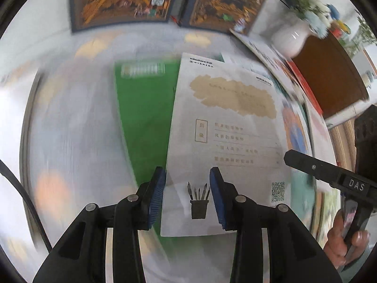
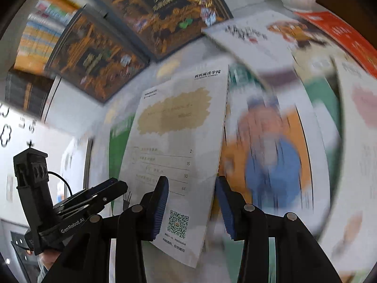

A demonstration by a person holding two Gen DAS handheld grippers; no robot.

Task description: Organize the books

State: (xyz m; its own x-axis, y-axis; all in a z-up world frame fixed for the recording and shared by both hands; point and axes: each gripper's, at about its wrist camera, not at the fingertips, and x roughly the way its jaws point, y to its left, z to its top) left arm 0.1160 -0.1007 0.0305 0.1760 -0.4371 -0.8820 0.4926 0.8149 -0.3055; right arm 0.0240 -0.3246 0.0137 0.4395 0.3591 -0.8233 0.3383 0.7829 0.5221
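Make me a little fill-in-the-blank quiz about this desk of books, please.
1. The book under the white booklet has a plain ____ cover.
2. The drawing at the white booklet's near end shows a pot of ____.
3. The flowers stand in a ____ vase.
4. Two large dark picture books lie at the ____ end of the table.

Missing words: green; brushes; white; far

White tabletop [image 1: 82, 89], white vase [image 1: 291, 36], brown wooden panel [image 1: 329, 75]

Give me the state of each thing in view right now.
White booklet: flat, back cover up, overlapping the green book.
Green book: flat, partly covered.
Two dark picture books: closed, side by side.
White vase: upright.
Left gripper: jaws open, empty.
Right gripper: jaws open, empty.
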